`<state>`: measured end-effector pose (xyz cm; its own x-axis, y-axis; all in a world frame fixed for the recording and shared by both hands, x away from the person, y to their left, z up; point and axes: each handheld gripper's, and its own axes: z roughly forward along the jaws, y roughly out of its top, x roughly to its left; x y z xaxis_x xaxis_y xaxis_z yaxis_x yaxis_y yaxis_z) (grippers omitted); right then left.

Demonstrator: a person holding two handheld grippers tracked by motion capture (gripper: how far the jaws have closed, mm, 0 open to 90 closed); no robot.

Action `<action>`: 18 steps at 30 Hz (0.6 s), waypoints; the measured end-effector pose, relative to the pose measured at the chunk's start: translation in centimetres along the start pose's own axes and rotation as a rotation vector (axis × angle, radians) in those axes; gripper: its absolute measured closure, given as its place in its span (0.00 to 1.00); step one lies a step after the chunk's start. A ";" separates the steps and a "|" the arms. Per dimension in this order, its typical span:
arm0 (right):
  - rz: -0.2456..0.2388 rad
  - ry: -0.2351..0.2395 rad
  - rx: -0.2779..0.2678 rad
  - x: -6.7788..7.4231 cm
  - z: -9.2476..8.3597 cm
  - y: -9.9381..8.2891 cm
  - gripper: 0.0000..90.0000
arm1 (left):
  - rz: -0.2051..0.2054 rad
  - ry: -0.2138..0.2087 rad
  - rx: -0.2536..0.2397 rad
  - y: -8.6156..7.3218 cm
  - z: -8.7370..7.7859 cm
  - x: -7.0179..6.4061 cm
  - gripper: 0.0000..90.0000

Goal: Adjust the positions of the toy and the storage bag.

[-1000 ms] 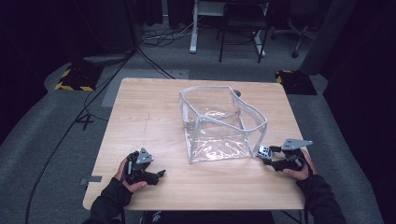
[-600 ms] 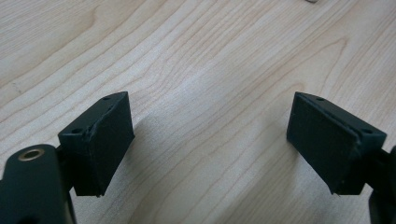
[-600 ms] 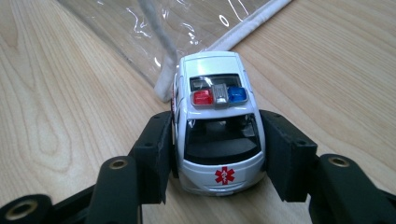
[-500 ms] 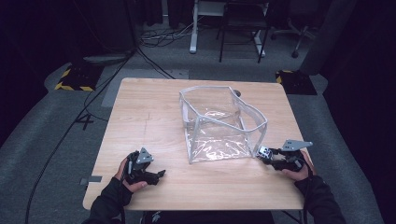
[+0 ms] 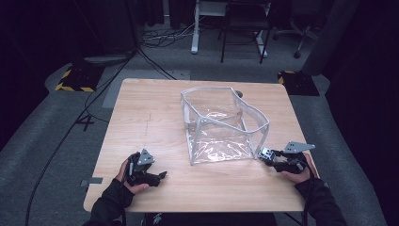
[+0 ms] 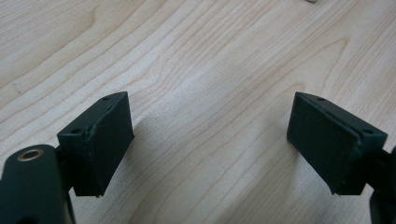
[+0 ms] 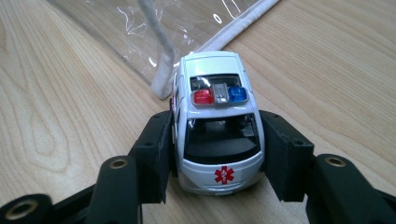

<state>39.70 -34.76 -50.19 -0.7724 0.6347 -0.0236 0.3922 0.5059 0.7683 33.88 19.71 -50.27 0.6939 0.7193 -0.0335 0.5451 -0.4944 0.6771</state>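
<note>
High view: right gripper [image 5: 263, 155] at lower right of the light wooden table [image 5: 155, 117], clamped on a small white toy ambulance car [image 5: 267, 154], just beside the near right corner of the clear plastic zip bag with white trim [image 5: 221, 125]. Left gripper [image 5: 157, 176] at lower left, well apart from the bag.
Left gripper view: jaws wide, bare table between.
Right gripper view: jaws have just closed; pads press both sides of the car [image 7: 217, 121]; bag corner [image 7: 163, 70] touches its front left.

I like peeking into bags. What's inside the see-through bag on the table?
The see-through bag looks empty: through its clear walls you see only shiny creases and the wooden table. The toy ambulance sits outside, by the bag's corner, squeezed in the right gripper. Glare hides small bits.
</note>
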 end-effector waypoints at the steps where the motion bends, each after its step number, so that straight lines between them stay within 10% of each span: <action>1: -0.005 -0.005 -0.003 0.0 0.0 0.0 0.54 | 0.001 0.003 0.000 0.0 0.0 0.0 0.16; 18: 0.082 -0.143 -0.033 -0.4 -0.7 -0.4 0.54 | 0.008 0.021 -0.008 0.1 0.1 0.1 0.15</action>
<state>39.49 -35.63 -50.05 -0.6588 0.7507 -0.0491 0.4326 0.4313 0.7917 34.04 19.68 -50.29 0.6881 0.7255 -0.0127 0.5359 -0.4964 0.6829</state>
